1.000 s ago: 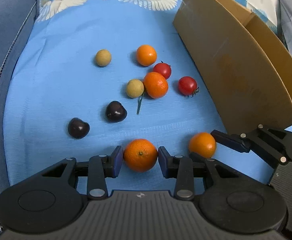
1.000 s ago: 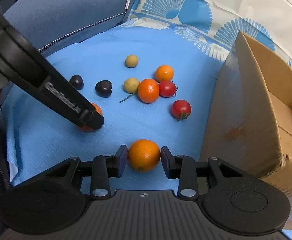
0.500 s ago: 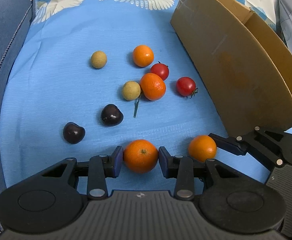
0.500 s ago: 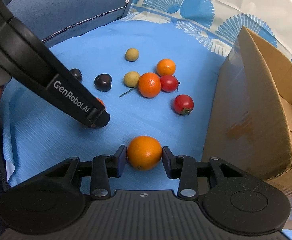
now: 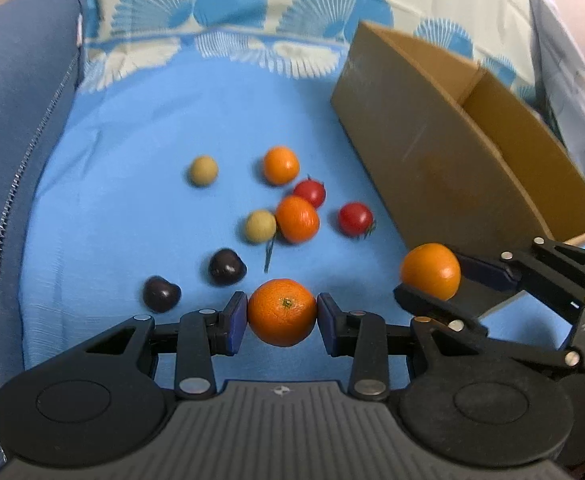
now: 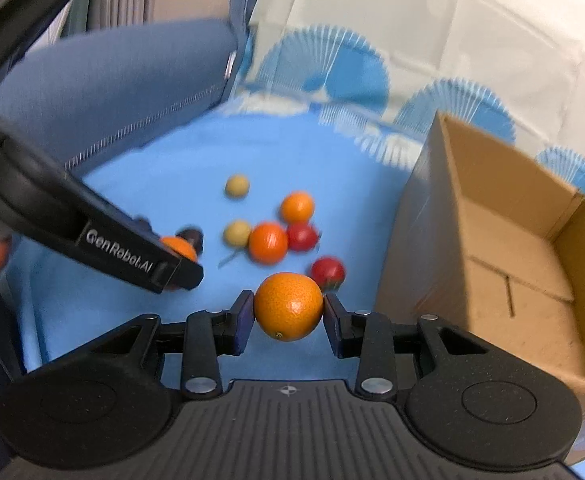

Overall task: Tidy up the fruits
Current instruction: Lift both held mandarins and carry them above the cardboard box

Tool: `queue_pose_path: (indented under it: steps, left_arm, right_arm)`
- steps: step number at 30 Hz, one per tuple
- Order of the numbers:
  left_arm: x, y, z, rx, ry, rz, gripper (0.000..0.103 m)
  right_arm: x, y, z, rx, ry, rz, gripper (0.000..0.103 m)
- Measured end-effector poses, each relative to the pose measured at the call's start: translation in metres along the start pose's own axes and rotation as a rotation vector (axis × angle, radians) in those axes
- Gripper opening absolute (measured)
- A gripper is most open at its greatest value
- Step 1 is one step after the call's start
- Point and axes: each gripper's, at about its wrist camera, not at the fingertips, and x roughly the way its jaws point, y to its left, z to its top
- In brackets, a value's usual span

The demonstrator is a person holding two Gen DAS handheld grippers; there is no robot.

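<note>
My left gripper is shut on an orange tangerine, held a little above the blue cloth. My right gripper is shut on a second tangerine, also lifted off the cloth; the left wrist view shows that gripper and its tangerine at the right, beside the box. Loose on the cloth lie two more tangerines, two red tomatoes, two tan round fruits and two dark plums. The open cardboard box stands at the right.
A blue cushioned arm with a zip borders the cloth on the left. A white fabric with blue fan prints lies behind. The box's inside looks bare in the right wrist view.
Both grippers have risen with their tangerines, which sat on the cloth before. Both views have tilted up, so more of the box and the patterned fabric shows.
</note>
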Motion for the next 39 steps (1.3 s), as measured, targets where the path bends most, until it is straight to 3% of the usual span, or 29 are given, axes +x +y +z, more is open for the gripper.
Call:
queue_pose_path:
  steps: [10,18,23,27,32,39]
  left_arm:
    - [-0.048,-0.002,0.005,-0.022,-0.221,-0.004,0.042]
    - [-0.084,-0.027,0.018,-0.001,-0.347,-0.052,0.042]
    - [-0.097,-0.05,0.028,-0.002,-0.418,-0.086,0.042]
    - [-0.094,-0.068,0.035,-0.029,-0.455,-0.123,0.042]
    - [-0.071,-0.095,0.043,-0.018,-0.47,-0.129,0.042]
    - [-0.039,-0.143,0.034,0.148,-0.49,-0.13,0.042]
  right_arm:
    - [-0.051,-0.029,0.028,0.025,-0.199,-0.026,0.039]
    - [-0.086,-0.117,0.041,0.147,-0.334,-0.095,0.039]
    - [-0.088,-0.184,0.036,0.184,-0.339,-0.179,0.039]
    - [-0.082,-0.228,0.021,0.349,-0.316,-0.187,0.039]
    - [-0.083,-0.246,0.003,0.382,-0.309,-0.214,0.039]
    - [-0.087,-0.259,-0.014,0.379,-0.284,-0.258,0.039]
